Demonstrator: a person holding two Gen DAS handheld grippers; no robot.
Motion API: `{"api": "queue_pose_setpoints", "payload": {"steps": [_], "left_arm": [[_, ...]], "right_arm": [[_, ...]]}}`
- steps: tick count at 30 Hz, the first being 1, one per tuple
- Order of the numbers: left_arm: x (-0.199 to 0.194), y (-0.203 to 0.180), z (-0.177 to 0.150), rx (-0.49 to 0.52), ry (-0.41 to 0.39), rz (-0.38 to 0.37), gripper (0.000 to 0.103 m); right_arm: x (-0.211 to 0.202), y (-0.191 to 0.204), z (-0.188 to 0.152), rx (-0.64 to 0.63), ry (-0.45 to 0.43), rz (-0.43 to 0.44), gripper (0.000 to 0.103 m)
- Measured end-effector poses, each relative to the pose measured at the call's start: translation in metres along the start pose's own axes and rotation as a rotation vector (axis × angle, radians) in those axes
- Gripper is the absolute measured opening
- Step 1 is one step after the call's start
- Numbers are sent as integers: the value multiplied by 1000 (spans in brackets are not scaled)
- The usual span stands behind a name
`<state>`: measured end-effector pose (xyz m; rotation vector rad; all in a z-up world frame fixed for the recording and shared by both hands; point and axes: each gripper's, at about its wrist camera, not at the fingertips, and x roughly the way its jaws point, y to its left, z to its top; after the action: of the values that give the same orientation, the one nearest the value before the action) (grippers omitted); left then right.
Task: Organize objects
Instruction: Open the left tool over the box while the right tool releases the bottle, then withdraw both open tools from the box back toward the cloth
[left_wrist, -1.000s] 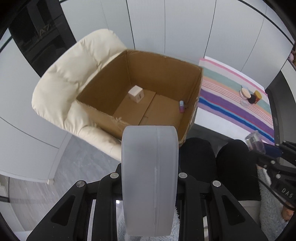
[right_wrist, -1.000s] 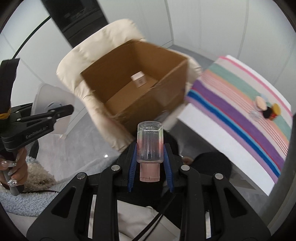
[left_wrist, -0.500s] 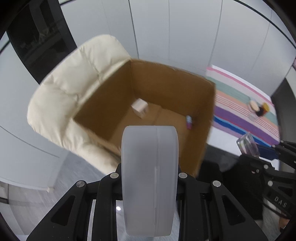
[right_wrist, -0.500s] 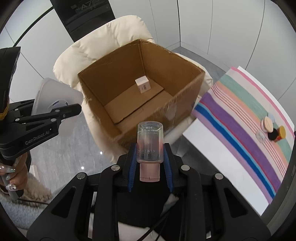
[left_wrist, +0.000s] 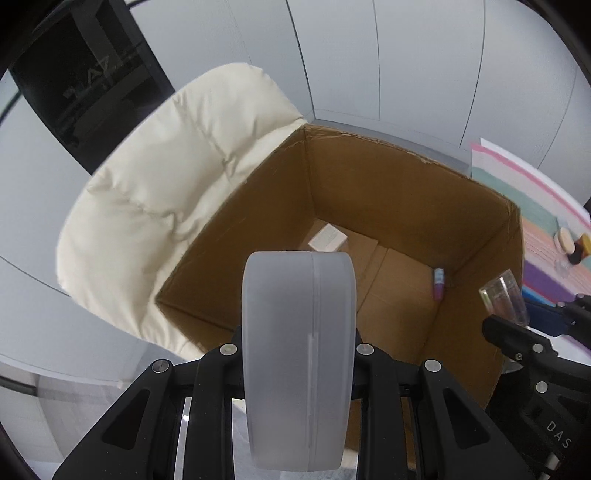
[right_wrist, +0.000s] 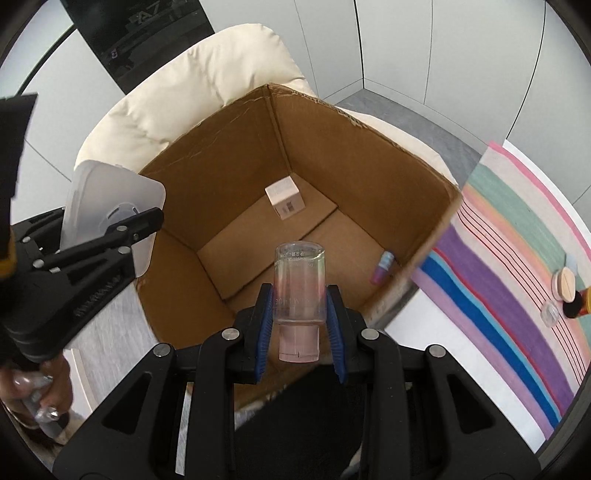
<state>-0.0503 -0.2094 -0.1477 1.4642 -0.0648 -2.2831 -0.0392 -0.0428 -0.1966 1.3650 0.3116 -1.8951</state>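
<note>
two things hang over the near edge of the cardboard box (right_wrist: 369, 177): the right hand-held gripper (right_wrist: 299, 317) clamps a small clear bottle (right_wrist: 300, 284), probably rigid, slippery and breakable, low on its body, while the left hand-held gripper (left_wrist: 299, 343) clamps a frosted plastic lid (left_wrist: 299, 332), likely light, by its edge.

Ahead of both jaws, a cream armchair (right_wrist: 192, 99) carries an open cardboard box (right_wrist: 354, 155); right of them, small jars (right_wrist: 565, 284) sit on a striped cloth (right_wrist: 517, 258).
</note>
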Motion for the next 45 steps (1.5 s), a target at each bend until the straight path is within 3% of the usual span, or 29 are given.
{"api": "queue_pose_setpoints", "payload": {"steps": [2,3,4,5,6,7,29,37,45], "left_arm": [[0,9,3,-46,-18,-61,45],[-2,14,6,-71,-26,-80,75],[-4,17,8,-83,-32,-80,94],[-6,20,9,-93,-46,-79,98],[-11,24,9,-101,-75,-84,99],[-13,25,9,-99,-85,-88,99],[-11,26,-1,-115,-31,-126,99],[-33,22,-17,-98,-63,-109,99],[-50,14,-49,-73,-40,-146,99]], "right_arm": [[1,0,5,8,-31,31,29],[0,0,7,12,-52,47,33],[-2,-1,9,22,-77,52,57],[-3,-1,10,31,-91,48,75],[-4,-2,11,42,-104,45,98],[-7,-3,11,53,-129,55,100],[-17,-13,0,126,-93,-28,100],[-26,-10,-14,118,-79,-66,100],[-38,-10,-39,114,-72,-77,100]]}}
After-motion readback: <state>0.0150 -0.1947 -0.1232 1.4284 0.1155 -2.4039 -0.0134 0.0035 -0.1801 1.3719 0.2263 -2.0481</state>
